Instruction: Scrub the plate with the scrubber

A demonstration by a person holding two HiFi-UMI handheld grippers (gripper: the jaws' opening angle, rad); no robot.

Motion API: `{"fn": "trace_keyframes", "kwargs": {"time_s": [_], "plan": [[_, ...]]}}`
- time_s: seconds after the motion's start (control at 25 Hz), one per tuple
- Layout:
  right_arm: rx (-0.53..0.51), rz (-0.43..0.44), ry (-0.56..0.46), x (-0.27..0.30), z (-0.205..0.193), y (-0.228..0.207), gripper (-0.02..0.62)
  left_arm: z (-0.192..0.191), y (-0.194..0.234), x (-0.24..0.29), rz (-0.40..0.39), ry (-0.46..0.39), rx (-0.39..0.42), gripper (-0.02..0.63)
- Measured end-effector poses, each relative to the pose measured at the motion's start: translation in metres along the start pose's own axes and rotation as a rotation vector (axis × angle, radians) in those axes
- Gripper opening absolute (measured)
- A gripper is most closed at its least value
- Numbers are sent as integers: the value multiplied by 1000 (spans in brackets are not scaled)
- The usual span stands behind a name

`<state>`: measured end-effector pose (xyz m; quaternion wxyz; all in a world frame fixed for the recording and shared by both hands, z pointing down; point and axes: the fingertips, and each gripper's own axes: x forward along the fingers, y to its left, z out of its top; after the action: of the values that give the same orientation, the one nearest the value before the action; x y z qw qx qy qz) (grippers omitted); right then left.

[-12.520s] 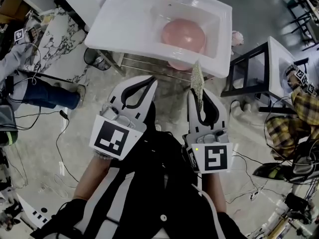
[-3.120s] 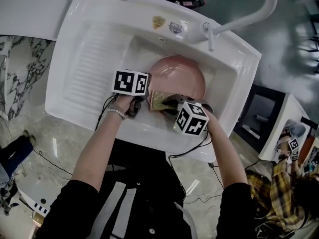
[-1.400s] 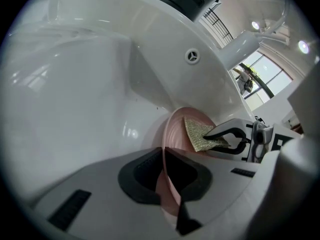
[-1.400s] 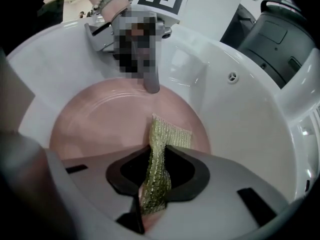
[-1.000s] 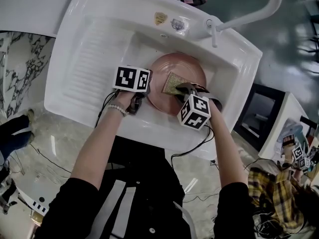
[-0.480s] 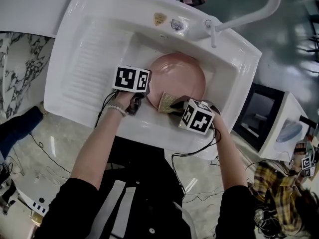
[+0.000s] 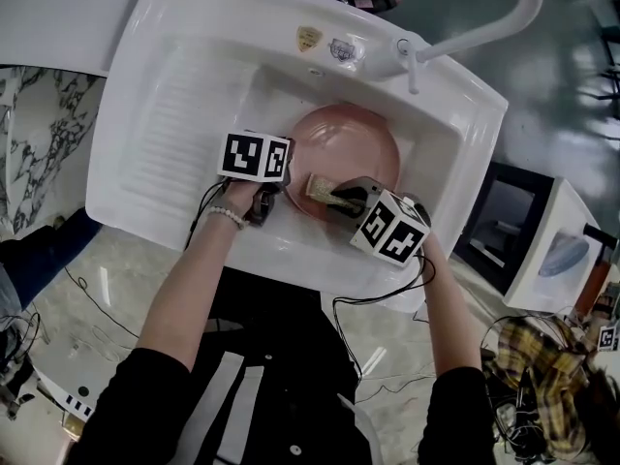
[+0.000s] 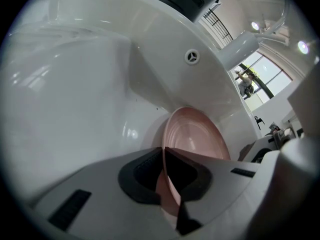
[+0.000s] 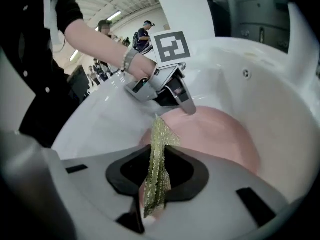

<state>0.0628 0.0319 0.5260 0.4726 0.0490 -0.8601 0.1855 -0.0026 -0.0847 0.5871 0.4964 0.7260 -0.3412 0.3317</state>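
nearest the camera, black sleeves and two bare forearms are seen reaching forward over the front edge of a white sink, with a bead bracelet worn on the left wrist. the left gripper is held at the near left of the basin, and its jaws are closed tight on the left rim of a pink plate; in the left gripper view the thin rim of the plate is seen pinched edge-on between the dark pads of the left gripper. just to its right, the right gripper is clamped on a flat yellow-green scrubber, which is held over the near left part of the plate, close to the left gripper's tip. in the right gripper view the scrubber is gripped on edge between the jaws of the right gripper, its far end reaching toward the plate; whether it presses on the plate cannot be told. the plate is set in the basin, to the right of a ribbed draining board. beyond it, a white tap is mounted at the far right of the sink.
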Motion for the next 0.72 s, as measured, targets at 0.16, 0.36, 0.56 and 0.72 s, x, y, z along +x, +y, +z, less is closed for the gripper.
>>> {"fn": "trace_keyframes", "kwargs": {"time_s": [0.16, 0.36, 0.56, 0.72], "plan": [[-372, -292, 79, -1, 2, -40, 78, 0, 0, 0, 0, -1, -1, 15], [-741, -446, 150, 7, 10, -71, 77, 0, 0, 0, 0, -3, -1, 15], [-930, -489, 151, 15, 17, -91, 75, -1, -2, 0, -8, -1, -1, 15], [-1018, -476, 183, 25, 12, -97, 75, -1, 1, -1, 1, -1, 3, 15]]}}
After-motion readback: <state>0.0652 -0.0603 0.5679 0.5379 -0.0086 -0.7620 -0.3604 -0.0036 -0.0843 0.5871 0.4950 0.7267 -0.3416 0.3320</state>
